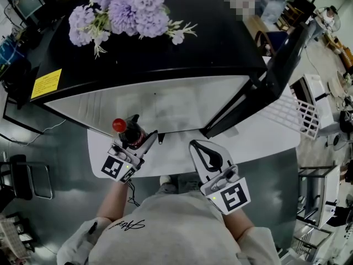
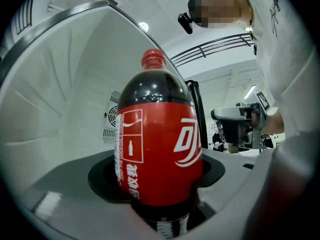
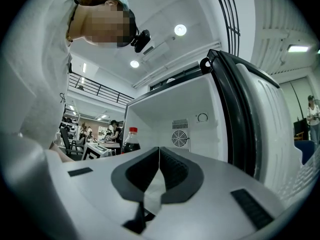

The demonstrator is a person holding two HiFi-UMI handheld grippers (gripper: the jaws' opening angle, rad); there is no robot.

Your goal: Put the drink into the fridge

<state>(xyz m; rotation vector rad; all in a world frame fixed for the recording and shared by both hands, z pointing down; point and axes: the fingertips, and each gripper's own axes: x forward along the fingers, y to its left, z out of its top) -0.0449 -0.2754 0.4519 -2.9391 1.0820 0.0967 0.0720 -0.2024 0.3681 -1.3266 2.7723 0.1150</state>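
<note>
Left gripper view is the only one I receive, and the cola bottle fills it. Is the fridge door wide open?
Observer: Yes. In the head view the fridge door stands wide open, on the person's right.
Operator: Is the right gripper holding anything?
Observer: No. The right gripper has its jaws together on nothing. It is beside the left gripper, which holds the cola bottle.
Operator: Is something on top of the fridge?
Observer: Purple flowers lie on its black top.
</note>
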